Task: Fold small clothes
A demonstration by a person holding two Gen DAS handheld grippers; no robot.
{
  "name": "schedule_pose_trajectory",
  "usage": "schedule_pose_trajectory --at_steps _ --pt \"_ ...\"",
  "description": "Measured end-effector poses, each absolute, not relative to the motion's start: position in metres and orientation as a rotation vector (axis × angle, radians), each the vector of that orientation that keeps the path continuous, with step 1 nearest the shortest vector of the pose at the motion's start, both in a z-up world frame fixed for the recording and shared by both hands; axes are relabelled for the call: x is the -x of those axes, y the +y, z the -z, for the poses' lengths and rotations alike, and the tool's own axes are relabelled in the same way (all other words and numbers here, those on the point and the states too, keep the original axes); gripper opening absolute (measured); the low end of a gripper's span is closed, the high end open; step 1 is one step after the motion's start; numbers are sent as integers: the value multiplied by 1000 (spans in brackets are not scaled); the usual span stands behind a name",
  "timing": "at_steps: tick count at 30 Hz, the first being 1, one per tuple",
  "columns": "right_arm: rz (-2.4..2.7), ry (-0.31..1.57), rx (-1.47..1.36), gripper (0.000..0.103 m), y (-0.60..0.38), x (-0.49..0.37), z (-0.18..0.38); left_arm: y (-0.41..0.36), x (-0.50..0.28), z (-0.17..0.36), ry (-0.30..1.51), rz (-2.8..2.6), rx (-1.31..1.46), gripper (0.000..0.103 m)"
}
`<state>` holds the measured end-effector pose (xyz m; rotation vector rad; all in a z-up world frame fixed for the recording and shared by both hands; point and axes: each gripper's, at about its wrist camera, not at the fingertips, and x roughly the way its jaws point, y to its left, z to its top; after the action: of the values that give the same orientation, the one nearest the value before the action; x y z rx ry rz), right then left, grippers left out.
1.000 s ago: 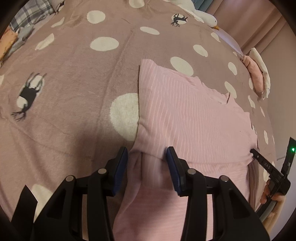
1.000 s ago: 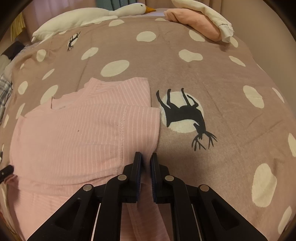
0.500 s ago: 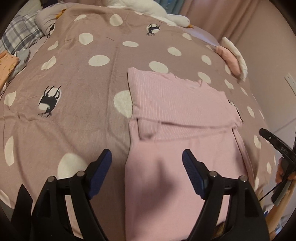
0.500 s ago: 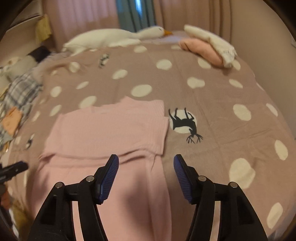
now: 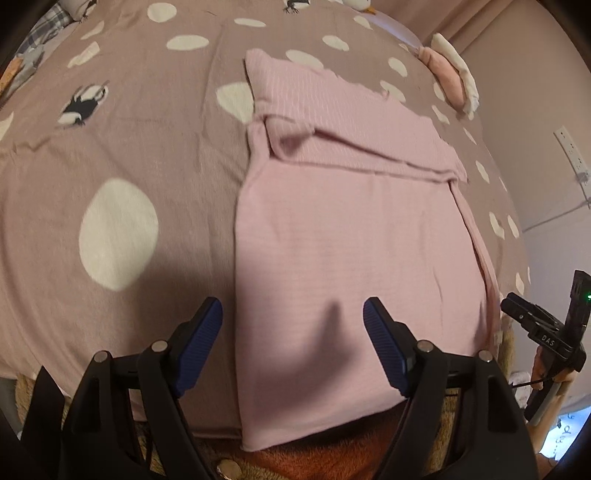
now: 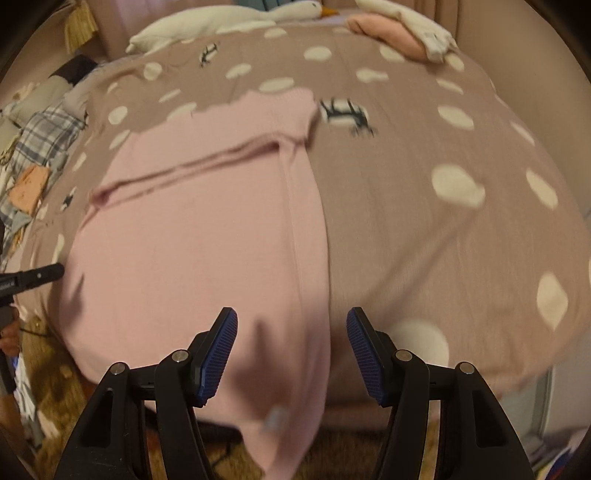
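Clearly, in the left wrist view, the left claw (image 5: 292, 345) is seen spread wide and grasping nothing, though by a small margin its jaws are closing; its blue pads (image 5: 201, 341) hang above the near part of the pink garment (image 5: 343, 236), with only the cloth's left edge lying below the gap. The garment is laid flat on the bed (image 5: 122, 140), whose mauve cover is dotted with white spots, and its near hem droops over the bed's edge. A folded band of fabric is seen across its upper part. At the far right, the right claw (image 5: 532, 321) is partly shown, held by a hand. A folded pink and white pile (image 5: 452, 74) lies near the far corner.

In the right wrist view, which is blurred, the right claw (image 6: 291, 360) is released and empty, its pads (image 6: 218, 360) set apart above the garment's (image 6: 207, 236) right edge. A white goose plush (image 6: 229, 22) is seen at the head of the bed (image 6: 424, 155), and plaid clothes (image 6: 44, 136) lie at the left.
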<state>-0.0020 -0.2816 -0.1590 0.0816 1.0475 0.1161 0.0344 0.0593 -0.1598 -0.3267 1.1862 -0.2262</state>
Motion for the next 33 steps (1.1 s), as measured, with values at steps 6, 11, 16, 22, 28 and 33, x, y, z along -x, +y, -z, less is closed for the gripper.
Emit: schedule_pose_trajectory --at_steps 6,11,16,22,28,33 --pt "-154 1191 -112 61 -283 19 179 62 -27 165 1197 225 337 74" --pt "-168 1256 -83 55 -278 25 192 63 -25 165 1193 226 338 74" --pt "-239 1302 -68 16 -260 30 198 66 -24 165 1186 208 341 74" --pt "-416 1227 -148 7 -241 14 173 72 -23 158 1165 208 377 74" --pt "-572 1019 -318 6 -237 -25 125 76 -22 150 1140 203 392 74" --pt "-535 917 -453 6 -251 -66 115 83 -20 136 1103 206 402 74"
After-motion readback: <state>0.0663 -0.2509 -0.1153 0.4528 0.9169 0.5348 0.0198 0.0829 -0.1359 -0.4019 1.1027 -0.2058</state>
